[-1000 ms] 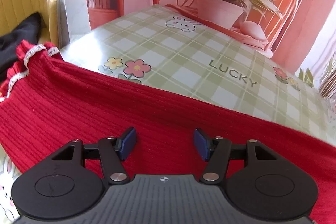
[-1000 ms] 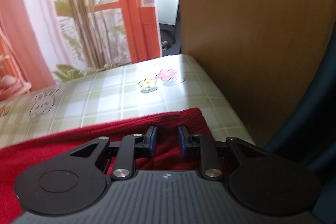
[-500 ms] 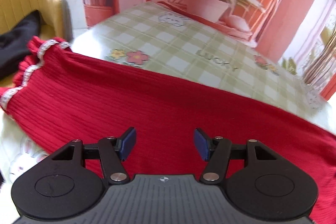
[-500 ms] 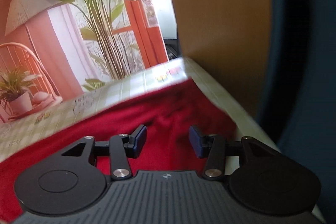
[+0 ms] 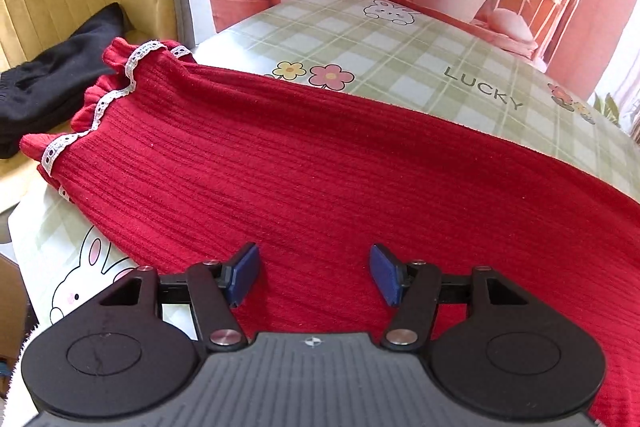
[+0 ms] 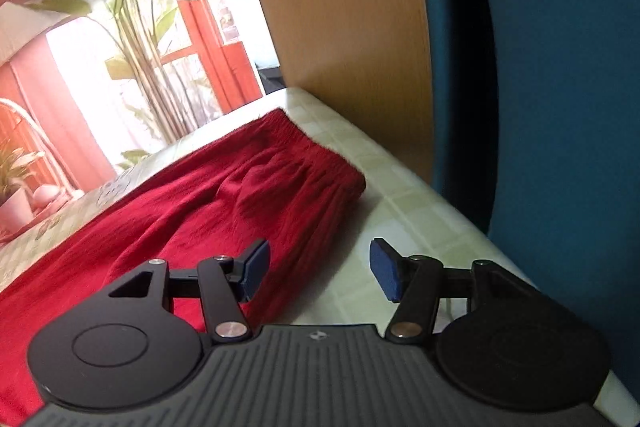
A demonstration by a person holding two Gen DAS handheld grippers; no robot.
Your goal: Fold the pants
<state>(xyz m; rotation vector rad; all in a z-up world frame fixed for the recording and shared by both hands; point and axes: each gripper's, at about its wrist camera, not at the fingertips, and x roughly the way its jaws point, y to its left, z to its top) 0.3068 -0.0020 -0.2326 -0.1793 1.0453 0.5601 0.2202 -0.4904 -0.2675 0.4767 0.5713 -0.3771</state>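
Claws spread, nothing gripped

Left claw [image 5: 314, 275] and right claw [image 6: 320, 271] hover spread above the red pants [image 5: 320, 167] lying lengthwise across our desk [image 5: 360, 39]. We'd pinch lace cuff left, waistband right, probably both layers.

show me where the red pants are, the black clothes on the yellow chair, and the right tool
red pants [image 5: 320, 167], left wrist view, middle of the ribbed leg.
black clothes [image 5: 52, 87], left wrist view, centre of the pile.
right tool [image 6: 318, 269], right wrist view, midway between its open fingertips.
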